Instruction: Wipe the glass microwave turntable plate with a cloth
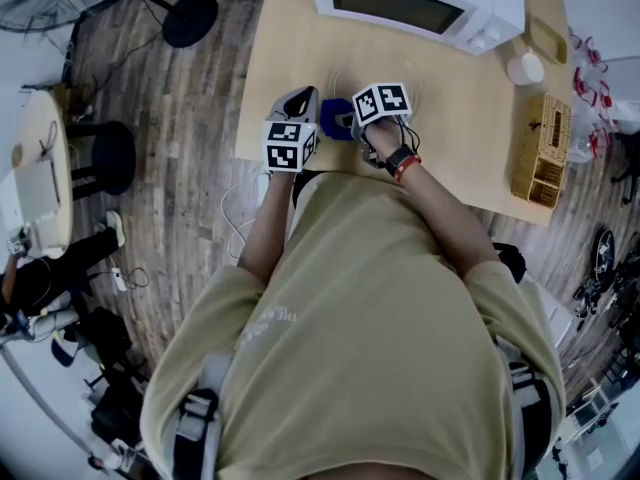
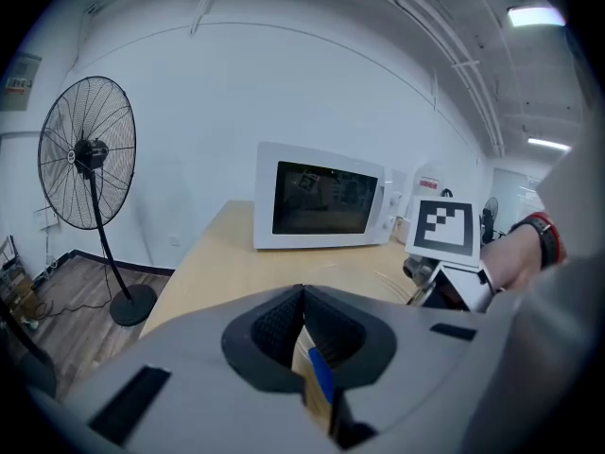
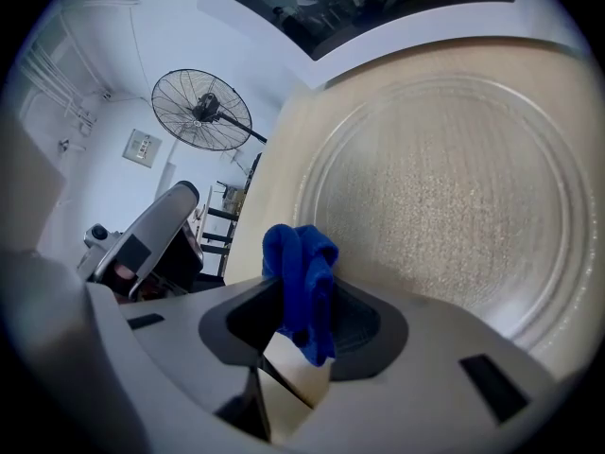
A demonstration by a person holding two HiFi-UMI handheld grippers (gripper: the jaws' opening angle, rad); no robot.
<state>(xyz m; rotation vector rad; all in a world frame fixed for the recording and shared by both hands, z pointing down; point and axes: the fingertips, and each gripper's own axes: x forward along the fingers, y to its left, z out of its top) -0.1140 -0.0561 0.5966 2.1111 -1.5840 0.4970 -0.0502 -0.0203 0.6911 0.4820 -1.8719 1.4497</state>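
The clear glass turntable plate (image 3: 444,187) lies flat on the wooden table (image 1: 290,58) in front of the microwave (image 1: 420,3). In the head view its faint rim (image 1: 405,93) shows beside my right gripper. My right gripper (image 3: 302,320) is shut on a bunched blue cloth (image 3: 302,277), held just short of the plate's near rim. The cloth (image 1: 336,118) sits between both grippers at the table's front edge. My left gripper (image 2: 302,301) is shut, pads touching, left of the plate (image 2: 369,277). A thin blue sliver shows in the gap under its pads; I cannot tell what it is.
The white microwave (image 2: 321,206) stands shut at the table's back. A wicker basket (image 1: 545,148) and a white cup (image 1: 524,68) sit at the table's right side. A pedestal fan (image 2: 85,154) stands on the floor left of the table, and a black stool (image 1: 105,158) is nearby.
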